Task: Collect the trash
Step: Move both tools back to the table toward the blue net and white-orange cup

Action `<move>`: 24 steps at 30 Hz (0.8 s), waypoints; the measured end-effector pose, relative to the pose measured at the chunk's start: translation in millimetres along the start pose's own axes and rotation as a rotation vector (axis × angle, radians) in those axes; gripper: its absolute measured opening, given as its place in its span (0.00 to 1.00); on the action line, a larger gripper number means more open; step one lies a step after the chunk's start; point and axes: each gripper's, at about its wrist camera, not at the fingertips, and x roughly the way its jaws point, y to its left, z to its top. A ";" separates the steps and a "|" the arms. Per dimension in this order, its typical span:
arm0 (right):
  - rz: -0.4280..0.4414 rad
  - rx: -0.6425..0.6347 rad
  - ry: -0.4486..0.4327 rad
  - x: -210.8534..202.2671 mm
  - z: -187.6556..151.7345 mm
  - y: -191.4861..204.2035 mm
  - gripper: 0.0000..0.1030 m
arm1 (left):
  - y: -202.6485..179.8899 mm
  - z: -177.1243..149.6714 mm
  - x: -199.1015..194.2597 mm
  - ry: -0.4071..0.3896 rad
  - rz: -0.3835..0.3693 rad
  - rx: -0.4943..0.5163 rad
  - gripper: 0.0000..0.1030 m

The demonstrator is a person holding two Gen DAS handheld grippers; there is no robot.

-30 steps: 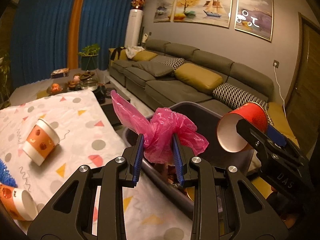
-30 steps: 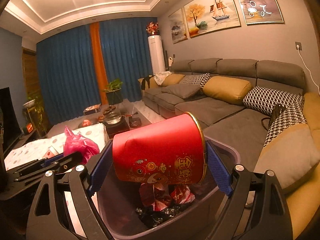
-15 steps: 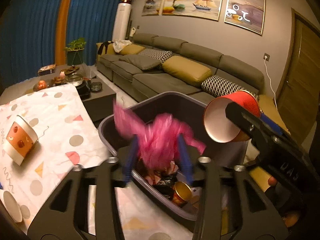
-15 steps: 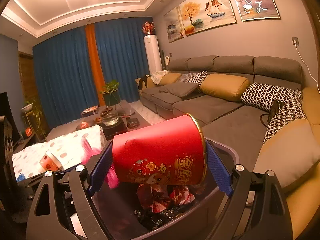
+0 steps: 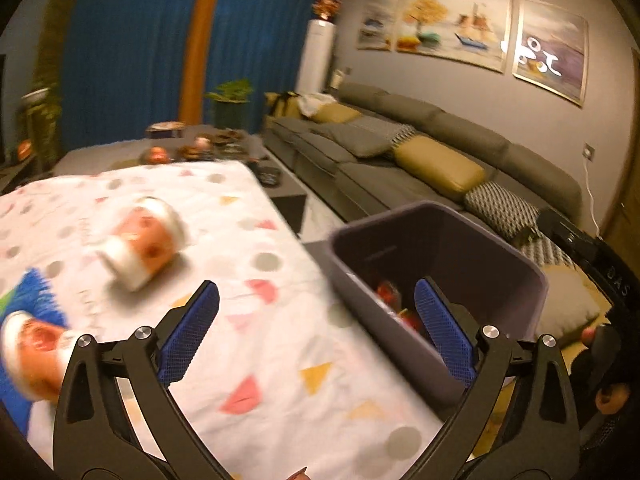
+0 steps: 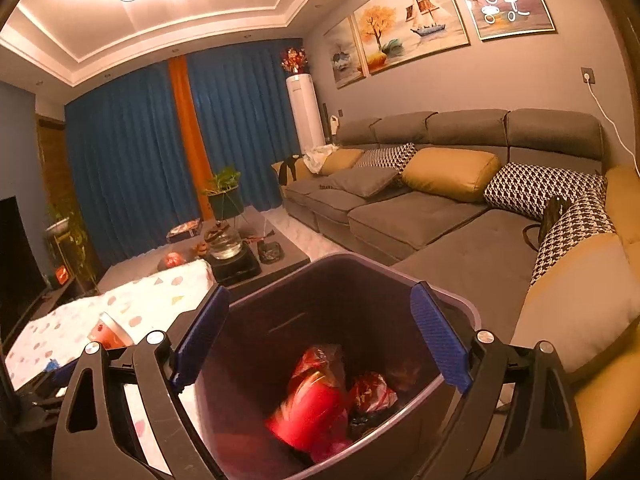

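A dark grey trash bin (image 5: 492,248) stands at the table's right edge; it also shows in the right wrist view (image 6: 460,304). Inside lie the red cup (image 6: 308,408) and crumpled red and pink wrappers (image 6: 370,394). My right gripper (image 6: 320,340) is open and empty above the bin. My left gripper (image 5: 316,332) is open and empty over the table's right edge. Two orange paper cups lie on the patterned tablecloth (image 5: 248,352): one (image 5: 140,240) in the middle, one (image 5: 32,352) at the left edge. The right gripper's body (image 5: 600,264) shows at the far right.
A grey sectional sofa (image 6: 440,208) with yellow and patterned cushions runs behind the bin. A low coffee table (image 6: 240,252) with a glass teapot and small items stands beyond the table. A blue object (image 5: 24,300) lies at the tablecloth's left edge.
Both grippers opened. The pink bag left my left gripper and the red cup left my right gripper; both now lie in the bin. The left gripper swung left toward the table.
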 end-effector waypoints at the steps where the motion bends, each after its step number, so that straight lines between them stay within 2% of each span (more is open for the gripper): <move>1: 0.000 -0.009 -0.009 -6.0 -0.5 3.6 0.87 | 3.6 -0.1 -5.8 -0.008 0.016 -0.004 0.94; 8: 0.039 -0.055 -0.041 -44.3 -5.4 30.3 0.87 | 36.6 -4.2 -62.1 -0.062 0.121 -0.007 0.94; 14: 0.097 -0.069 -0.024 -65.1 -15.4 56.9 0.91 | 74.6 -20.2 -109.5 -0.094 0.224 -0.030 0.94; 24: 0.188 -0.134 0.023 -86.7 -42.4 124.1 0.91 | 141.2 -47.4 -158.1 -0.095 0.353 -0.107 0.94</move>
